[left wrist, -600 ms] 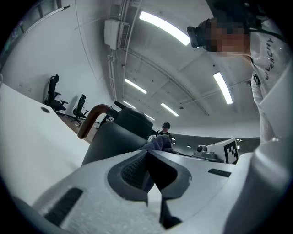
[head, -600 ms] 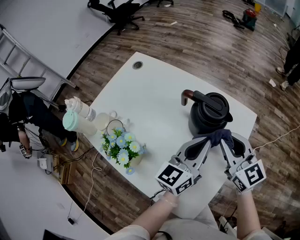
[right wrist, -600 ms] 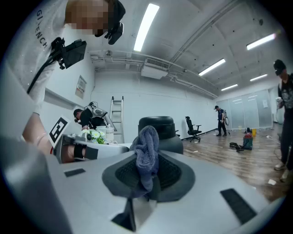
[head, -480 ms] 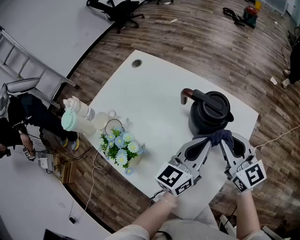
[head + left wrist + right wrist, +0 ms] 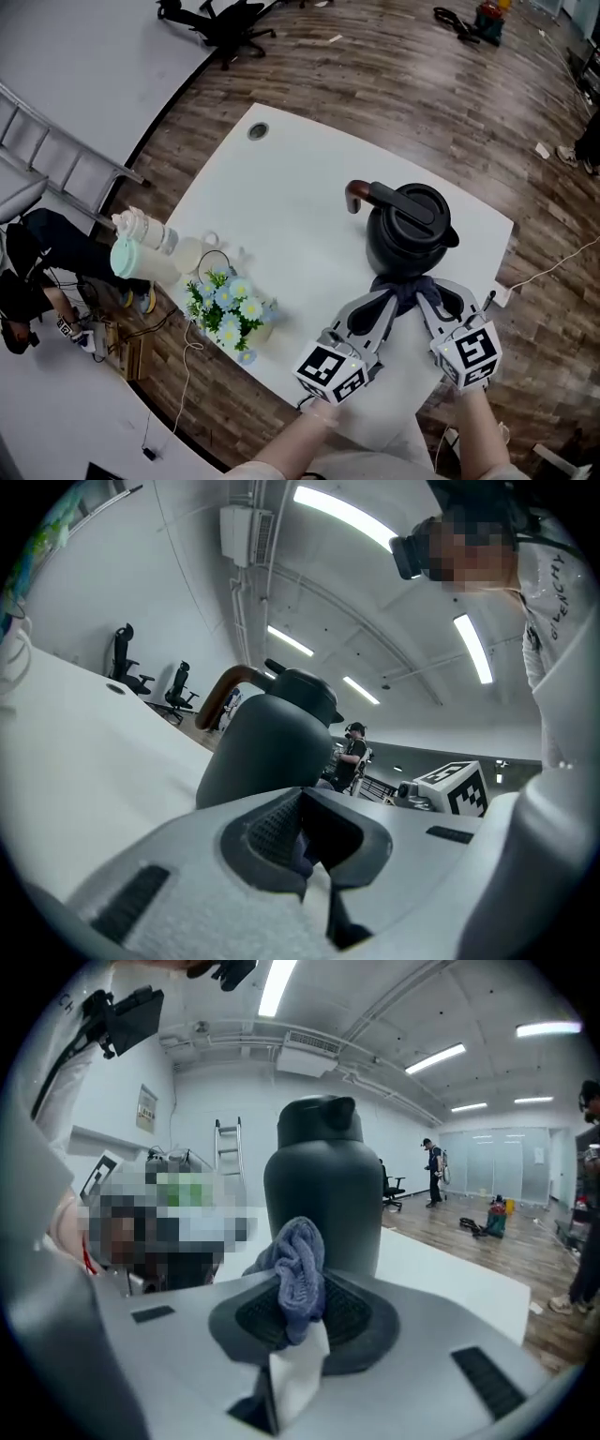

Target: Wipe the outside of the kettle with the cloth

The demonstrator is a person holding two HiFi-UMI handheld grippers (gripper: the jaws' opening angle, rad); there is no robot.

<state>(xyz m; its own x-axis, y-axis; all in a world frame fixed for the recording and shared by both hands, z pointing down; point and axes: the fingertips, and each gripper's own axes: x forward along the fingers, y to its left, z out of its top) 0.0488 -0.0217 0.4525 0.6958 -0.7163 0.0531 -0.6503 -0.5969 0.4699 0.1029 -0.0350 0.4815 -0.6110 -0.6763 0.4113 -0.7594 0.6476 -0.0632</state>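
The right gripper (image 5: 298, 1321) pinches the blue cloth (image 5: 300, 1260); the left gripper (image 5: 302, 841) appears closed on another fold. The cloth sits bunched against the near foot of the black kettle (image 5: 408, 225), which stands upright on the white table (image 5: 281, 187). Recommended: spread the cloth flat against the wall and sweep with light pressure.

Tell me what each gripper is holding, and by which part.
Both hold the cloth: the right gripper pinches a bunched fold of it, the left gripper another bit, close to the kettle.
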